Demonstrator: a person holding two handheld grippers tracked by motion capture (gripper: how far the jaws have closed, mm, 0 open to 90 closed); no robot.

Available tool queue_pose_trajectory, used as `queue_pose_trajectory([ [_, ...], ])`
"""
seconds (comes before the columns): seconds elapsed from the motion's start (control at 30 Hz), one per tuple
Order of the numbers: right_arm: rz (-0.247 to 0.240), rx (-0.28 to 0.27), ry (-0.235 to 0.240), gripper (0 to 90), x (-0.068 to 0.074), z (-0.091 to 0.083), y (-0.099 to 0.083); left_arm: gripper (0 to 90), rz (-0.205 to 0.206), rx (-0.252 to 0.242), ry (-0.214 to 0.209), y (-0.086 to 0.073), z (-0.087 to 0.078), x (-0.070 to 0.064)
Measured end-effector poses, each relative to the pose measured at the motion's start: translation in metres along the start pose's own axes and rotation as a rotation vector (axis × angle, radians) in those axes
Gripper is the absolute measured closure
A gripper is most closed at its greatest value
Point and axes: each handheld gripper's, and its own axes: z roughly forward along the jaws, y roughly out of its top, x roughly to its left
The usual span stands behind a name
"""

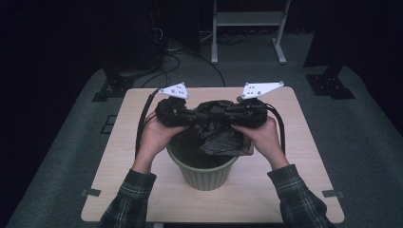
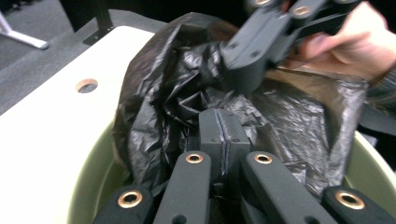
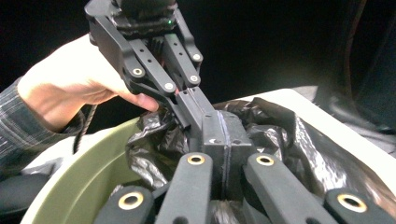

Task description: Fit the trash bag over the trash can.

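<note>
A pale green ribbed bin [image 1: 204,178] stands at the middle of the table. A crumpled black plastic bag [image 1: 221,137] hangs over its mouth, partly inside it. Both grippers meet tip to tip above the bin. My left gripper [image 1: 202,115] comes in from the left and is shut on a fold of the bag [image 2: 159,107]. My right gripper [image 1: 221,114] comes in from the right and is shut on the bag [image 3: 285,140] close beside it. In the left gripper view my own jaws [image 2: 223,116] are pressed together, with the right gripper [image 2: 243,79] just beyond. The right gripper view shows the same for my right gripper [image 3: 223,119] and the left gripper [image 3: 189,114].
The light wooden table [image 1: 294,156] has bare surface all around the bin and a round hole [image 2: 87,85] near one corner. Cables trail from both grippers over the far edge. A white metal stand [image 1: 247,21] is on the grey floor behind.
</note>
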Motion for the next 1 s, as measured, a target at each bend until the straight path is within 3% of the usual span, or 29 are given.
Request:
queue_pose_trajectory([
  [0.13,0.016,-0.029,-0.024,78.6,0.001,-0.024,-0.005,89.8,-0.018,-0.042,0.027,0.0,-0.004,0.004],
  [0.3,0.03,0.008,-0.033,72.1,0.008,-0.045,-0.018,89.8,-0.021,-0.064,0.032,0.001,-0.005,0.004],
  [0.5,0.083,0.081,-0.04,63.1,0.004,-0.031,-0.027,89.8,-0.011,-0.091,0.015,0.002,-0.004,0.001],
  [0.7,0.158,0.057,-0.058,55.5,-0.006,-0.018,-0.029,89.8,-0.005,-0.099,0.009,-0.001,-0.006,-0.001],
  [0.8,0.188,0.049,-0.071,58.1,-0.01,-0.012,-0.027,89.8,-0.006,-0.11,0.004,-0.003,-0.008,-0.002],
  [0.93,0.187,0.077,-0.117,86.3,-0.012,0.0,-0.024,89.8,-0.002,-0.126,0.007,-0.005,-0.014,-0.005],
  [1.0,0.161,0.074,-0.117,90.0,-0.011,0.001,-0.024,89.8,-0.005,-0.14,0.022,-0.007,-0.019,-0.004],
])
